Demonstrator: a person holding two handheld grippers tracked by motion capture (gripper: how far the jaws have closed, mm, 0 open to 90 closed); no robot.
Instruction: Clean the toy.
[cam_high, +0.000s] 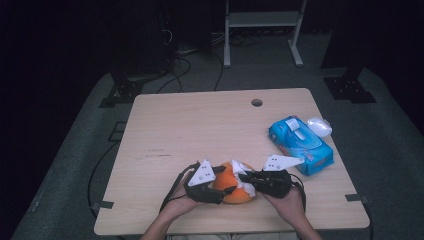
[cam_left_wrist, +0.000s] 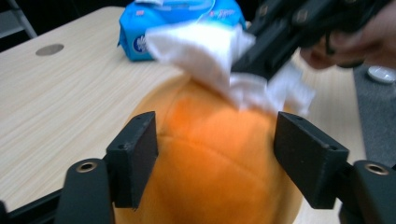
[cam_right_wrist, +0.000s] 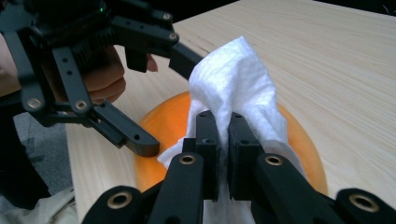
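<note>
in the high view, at the lower middle of the frame, the left hand-held gripper (cam_high: 226, 186) lies against the left side of a round orange plush ball (cam_high: 235, 192) that rests on the pale wooden desk (cam_high: 200, 130) near its front edge. in the left gripper view its two black jaws stand apart, one on each flank of the orange ball in the lower half of that frame; whether the pads press the plush cannot be told from here.

on top of the ball, just right of centre in the high view, sits a crumpled white tissue (cam_high: 243, 176). the right hand-held gripper (cam_high: 250, 176) comes in from the right, and in the right gripper view its jaws are clamped together on the tissue (cam_right_wrist: 236, 88), which bunches up above them in the middle of the frame and drapes over the orange ball (cam_right_wrist: 161, 121) behind. the left gripper view shows the same tissue (cam_left_wrist: 210, 56) at the upper middle, pinched by the right hand-held gripper (cam_left_wrist: 243, 70) reaching in from the upper right.

further right on the desk, at the right middle of the high view, lies a blue soft pack of tissues (cam_high: 300, 144), well apart from the ball, with a small white plastic lump (cam_high: 319, 126) just beside its far end.
</note>
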